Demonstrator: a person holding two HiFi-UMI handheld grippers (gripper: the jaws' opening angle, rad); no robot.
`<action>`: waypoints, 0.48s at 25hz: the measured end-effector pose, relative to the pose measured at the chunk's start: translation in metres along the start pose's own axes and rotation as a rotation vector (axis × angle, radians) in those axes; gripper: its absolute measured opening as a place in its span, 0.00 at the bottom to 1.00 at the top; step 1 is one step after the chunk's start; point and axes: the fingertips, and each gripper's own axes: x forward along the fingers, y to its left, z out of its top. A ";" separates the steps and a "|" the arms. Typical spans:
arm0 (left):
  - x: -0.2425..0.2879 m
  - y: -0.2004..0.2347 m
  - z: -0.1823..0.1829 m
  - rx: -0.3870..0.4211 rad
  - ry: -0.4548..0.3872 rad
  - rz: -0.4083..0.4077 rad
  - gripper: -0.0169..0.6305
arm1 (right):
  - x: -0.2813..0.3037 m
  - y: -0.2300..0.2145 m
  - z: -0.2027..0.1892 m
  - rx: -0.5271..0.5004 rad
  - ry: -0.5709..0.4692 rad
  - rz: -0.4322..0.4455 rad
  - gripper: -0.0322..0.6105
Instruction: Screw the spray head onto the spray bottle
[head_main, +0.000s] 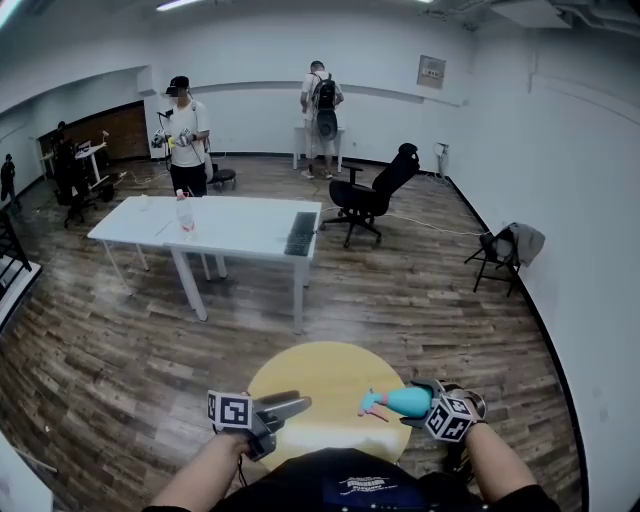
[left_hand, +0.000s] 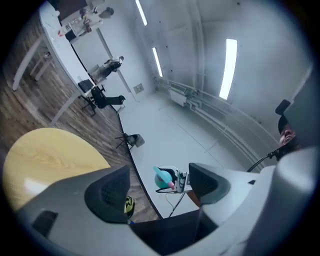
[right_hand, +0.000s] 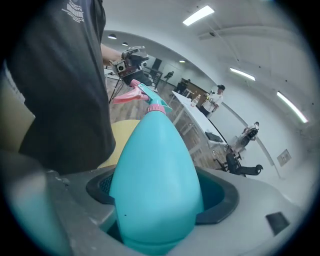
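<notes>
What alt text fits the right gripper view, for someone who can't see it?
The right gripper is shut on a teal spray bottle, whose pink-and-teal spray head sits on its neck and points away toward the left gripper. A dark shirt fills the left; a round yellow table shows behind.

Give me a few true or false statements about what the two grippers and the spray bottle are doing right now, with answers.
1. The right gripper holds the teal bottle. True.
2. The pink spray head sits on the bottle's neck. True.
3. The left gripper has its jaws clamped on the spray head. False: they stand apart with nothing between them.
4. The bottle stands on the round table. False: the right gripper holds it up off the table.
</notes>
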 end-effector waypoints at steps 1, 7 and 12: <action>-0.007 0.003 0.003 -0.003 -0.016 0.008 0.64 | -0.005 -0.003 -0.007 0.000 0.013 -0.017 0.71; 0.050 -0.026 -0.029 0.070 0.158 -0.078 0.64 | -0.008 0.001 0.089 -0.243 -0.075 -0.047 0.71; 0.082 -0.034 -0.040 0.262 0.249 0.007 0.35 | 0.008 0.010 0.127 -0.366 -0.094 0.041 0.71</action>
